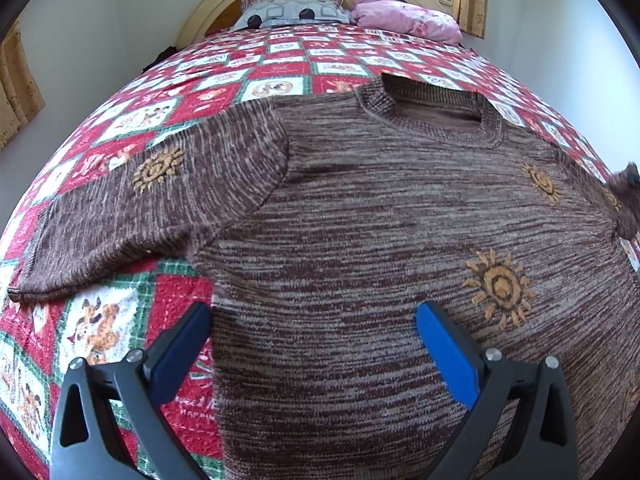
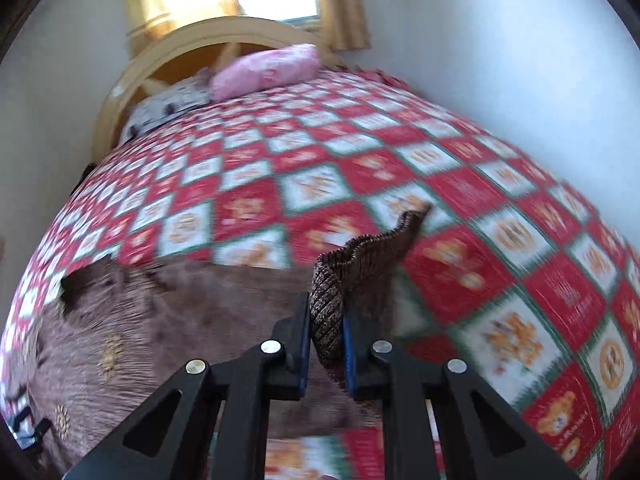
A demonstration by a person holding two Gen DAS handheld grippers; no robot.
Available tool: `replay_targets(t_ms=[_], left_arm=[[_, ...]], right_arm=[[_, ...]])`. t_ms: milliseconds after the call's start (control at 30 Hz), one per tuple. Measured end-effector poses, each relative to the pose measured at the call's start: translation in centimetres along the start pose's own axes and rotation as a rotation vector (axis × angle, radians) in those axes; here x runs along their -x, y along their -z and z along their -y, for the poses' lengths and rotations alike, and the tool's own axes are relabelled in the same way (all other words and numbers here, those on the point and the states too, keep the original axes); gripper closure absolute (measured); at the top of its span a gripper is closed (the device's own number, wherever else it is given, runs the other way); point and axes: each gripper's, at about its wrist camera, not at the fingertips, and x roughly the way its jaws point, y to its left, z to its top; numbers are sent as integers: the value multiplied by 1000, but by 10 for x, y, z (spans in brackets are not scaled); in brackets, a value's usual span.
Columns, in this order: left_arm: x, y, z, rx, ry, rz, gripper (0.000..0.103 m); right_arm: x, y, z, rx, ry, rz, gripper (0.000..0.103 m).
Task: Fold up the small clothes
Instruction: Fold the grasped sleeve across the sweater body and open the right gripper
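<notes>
A brown knitted sweater [image 1: 360, 208] with orange sun motifs lies flat on the bed, neck toward the headboard. Its left sleeve [image 1: 132, 216] stretches out to the left. My left gripper [image 1: 314, 316] hovers open over the sweater's lower left edge, blue pads wide apart, nothing between them. In the right wrist view my right gripper [image 2: 326, 316] is shut on the ribbed cuff of the right sleeve [image 2: 360, 268], which stands lifted above the quilt. The sweater body [image 2: 160, 320] lies to the left of it, blurred. At the left wrist view's far right edge a lifted bit of sleeve [image 1: 626, 188] shows.
The bed is covered by a red, white and green patchwork quilt [image 1: 280, 64]. A grey patterned pillow [image 1: 292, 12] and a pink pillow [image 1: 404, 18] lie by the cream headboard [image 1: 224, 4]. White walls flank the bed on both sides; curtains hang by a window.
</notes>
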Motion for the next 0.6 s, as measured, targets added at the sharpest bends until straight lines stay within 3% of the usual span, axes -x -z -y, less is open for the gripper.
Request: replay_targets(t_ms=[200, 367, 567, 600], left_arm=[[-1, 1, 0, 0, 13, -8, 0], [-2, 1, 0, 1, 21, -14, 0], [-2, 1, -1, 2, 33, -14, 0], [-2, 1, -2, 4, 35, -14, 0]], right_arm=[[10, 8, -103, 216, -129, 33, 90], [9, 36, -180, 340, -238, 7, 90], [-7, 81, -225, 435, -326, -93, 90], [-11, 88, -227, 449, -345, -129, 84]])
